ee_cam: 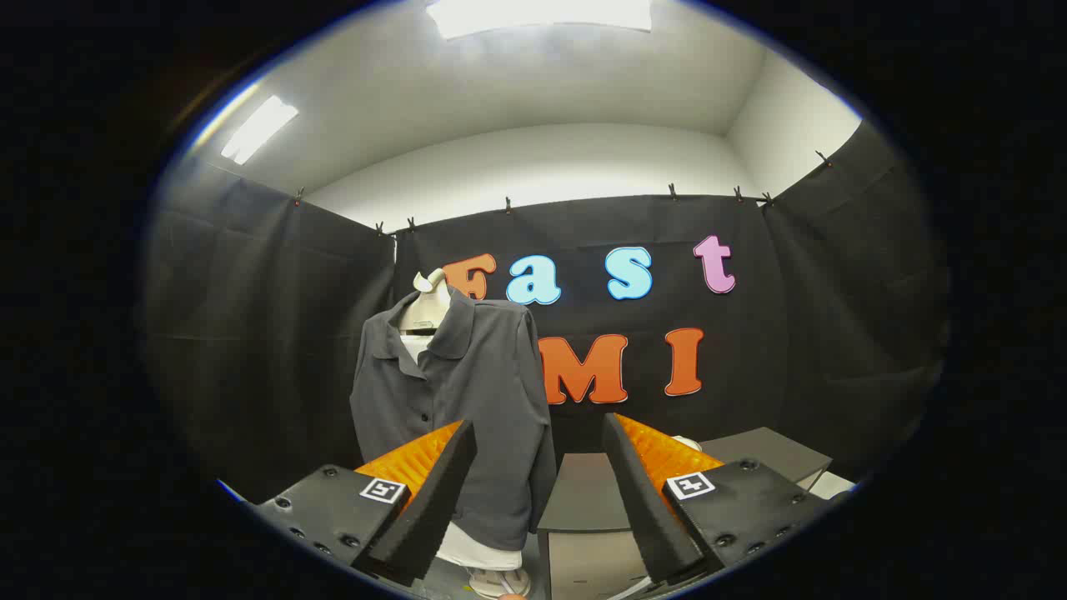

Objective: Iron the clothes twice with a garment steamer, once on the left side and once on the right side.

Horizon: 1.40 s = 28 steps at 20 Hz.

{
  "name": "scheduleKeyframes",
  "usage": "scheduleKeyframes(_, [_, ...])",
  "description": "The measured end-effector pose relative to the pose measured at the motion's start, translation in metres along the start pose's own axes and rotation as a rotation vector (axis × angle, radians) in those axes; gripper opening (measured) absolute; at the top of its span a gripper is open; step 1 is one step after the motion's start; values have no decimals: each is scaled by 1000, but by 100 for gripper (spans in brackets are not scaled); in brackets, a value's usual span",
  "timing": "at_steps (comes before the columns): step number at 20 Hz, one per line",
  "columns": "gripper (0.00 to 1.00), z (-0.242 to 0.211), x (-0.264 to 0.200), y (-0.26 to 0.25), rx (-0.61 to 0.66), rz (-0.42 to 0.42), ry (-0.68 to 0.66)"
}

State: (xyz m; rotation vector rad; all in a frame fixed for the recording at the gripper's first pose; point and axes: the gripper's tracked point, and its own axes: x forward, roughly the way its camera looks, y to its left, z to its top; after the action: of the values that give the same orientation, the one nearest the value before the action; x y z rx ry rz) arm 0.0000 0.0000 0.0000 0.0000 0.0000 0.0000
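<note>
A dark grey button-up shirt (pixel 467 392) hangs on a pale mannequin torso (pixel 425 312) over a white undershirt, standing beyond my left finger. The gripper (pixel 540 432) is open, its two fingers spread wide with nothing between them. The shirt's lower right side shows in the gap just past the left finger (pixel 433 487). A small white rounded object (pixel 688 442) peeks out behind the right finger; I cannot tell what it is.
A grey box-like stand (pixel 588 492) sits just ahead between the fingers, to the right of the shirt. Another dark grey block (pixel 771 454) lies beyond the right finger. Black cloth walls close the booth on three sides.
</note>
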Motion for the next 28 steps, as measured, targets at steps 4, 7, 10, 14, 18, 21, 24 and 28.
scheduleKeyframes(4, [98,5,-3,-1,6,3,-5])
scheduleKeyframes(7, [98,9,-5,1,17,15,-11])
scheduleKeyframes(10, [98,10,-7,0,16,10,-14])
scheduleKeyframes(14, [98,9,-8,0,12,8,-6])
scheduleKeyframes(18, [98,4,-4,-9,18,-12,11])
scheduleKeyframes(21, [98,-2,10,-26,29,-42,48])
scheduleKeyframes(24, [98,-8,31,-62,15,-120,99])
scheduleKeyframes(28, [98,-25,61,-116,16,-226,201])
